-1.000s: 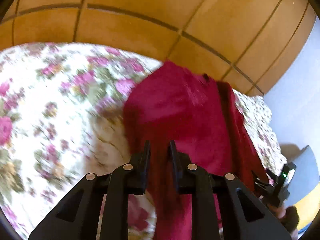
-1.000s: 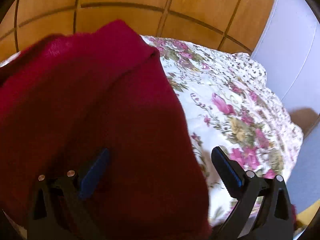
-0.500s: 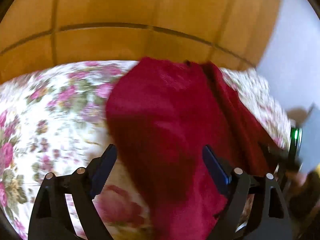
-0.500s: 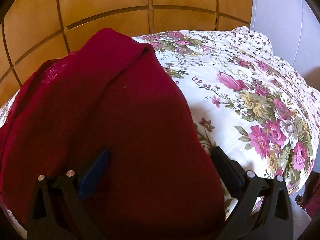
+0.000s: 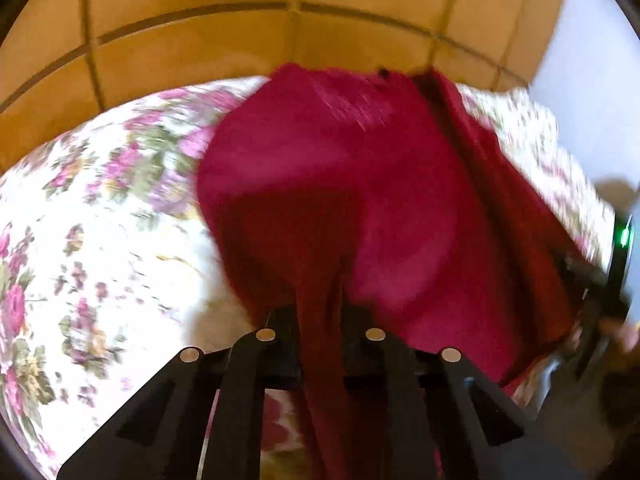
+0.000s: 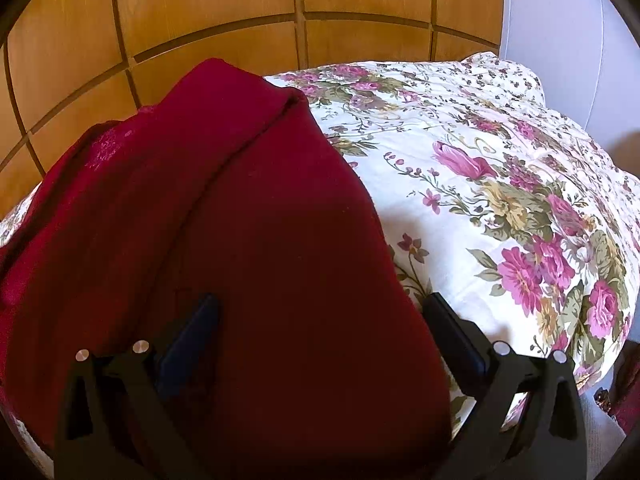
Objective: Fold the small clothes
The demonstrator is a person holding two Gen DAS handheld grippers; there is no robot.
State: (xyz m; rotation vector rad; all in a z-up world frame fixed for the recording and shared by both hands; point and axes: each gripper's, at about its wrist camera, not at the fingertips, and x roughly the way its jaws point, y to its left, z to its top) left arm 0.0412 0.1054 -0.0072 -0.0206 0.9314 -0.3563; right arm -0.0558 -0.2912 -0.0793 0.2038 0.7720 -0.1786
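Note:
A dark red garment (image 5: pixel 360 184) lies spread on a floral bedspread (image 5: pixel 88 248). My left gripper (image 5: pixel 320 320) is shut on a bunched fold of the garment near its front edge, the cloth running down between the jaws. In the right wrist view the same garment (image 6: pixel 240 240) covers the left half of the bedspread (image 6: pixel 500 200), with a fold line running toward its far end. My right gripper (image 6: pixel 320 320) is open, its jaws wide apart over the garment's near part, holding nothing. The other gripper shows at the right edge of the left wrist view (image 5: pixel 616 272).
A wooden panelled headboard (image 6: pixel 280 20) rises behind the bed. A pale wall (image 6: pixel 560 20) stands at the right. The bed's right edge drops off close to the right gripper.
My left gripper opened half a second ago and has now shut on a fold of the red garment. My right gripper stayed open over the garment and shifted slightly.

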